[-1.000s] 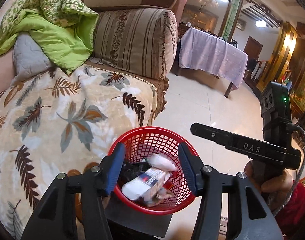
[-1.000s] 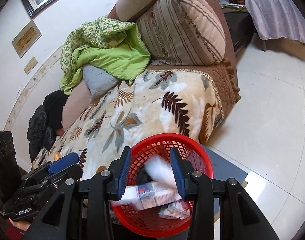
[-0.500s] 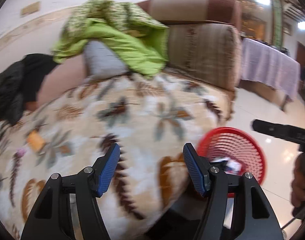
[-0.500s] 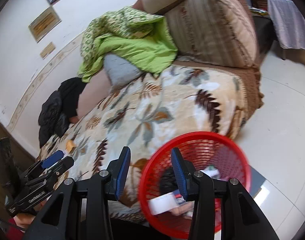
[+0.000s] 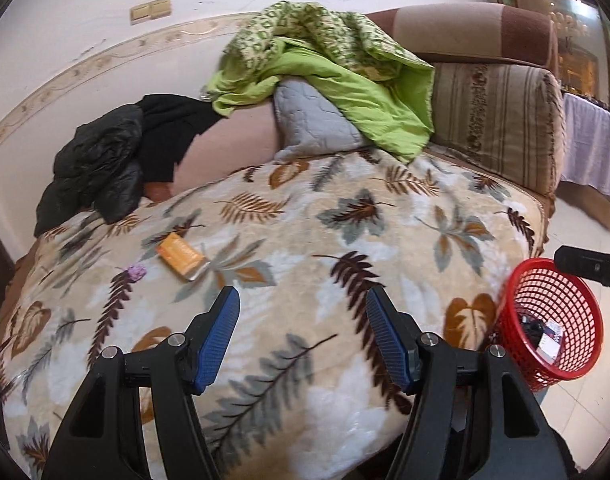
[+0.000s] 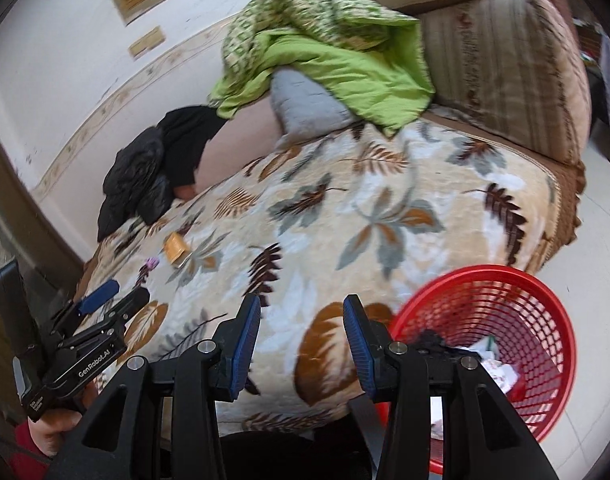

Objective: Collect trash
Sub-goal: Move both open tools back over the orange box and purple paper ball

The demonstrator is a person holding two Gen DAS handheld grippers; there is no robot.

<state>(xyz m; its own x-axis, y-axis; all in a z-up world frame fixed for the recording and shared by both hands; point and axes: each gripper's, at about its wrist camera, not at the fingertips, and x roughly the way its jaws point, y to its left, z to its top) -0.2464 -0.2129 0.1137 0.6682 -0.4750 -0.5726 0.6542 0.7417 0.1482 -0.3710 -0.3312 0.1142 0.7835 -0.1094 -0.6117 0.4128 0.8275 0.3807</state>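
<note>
An orange packet (image 5: 181, 255) and a small purple wad (image 5: 135, 272) lie on the leaf-patterned blanket (image 5: 345, 240) of the sofa. My left gripper (image 5: 301, 296) hovers over the blanket's front part, short of both, open with nothing between its pads. The red mesh basket (image 5: 545, 292) stands on the floor at the right and holds wrappers (image 5: 545, 334). In the right wrist view my right gripper (image 6: 301, 302) is open and empty above the blanket's edge. There the basket (image 6: 525, 320) is at lower right, the packet (image 6: 175, 247) far left, and the left gripper (image 6: 119, 296) at the left edge.
A green quilt (image 5: 325, 60), a grey cushion (image 5: 313, 120) and a black jacket (image 5: 109, 160) pile against the sofa back. A striped bolster (image 5: 497, 120) closes the right end. A cloth-covered table (image 5: 593, 148) stands beyond on tiled floor. A hand in a red sleeve (image 6: 53, 436) holds the left gripper.
Both grippers swung left, away from above the basket and over the sofa blanket. The basket slid to the right of both views. The left jaws widened.
</note>
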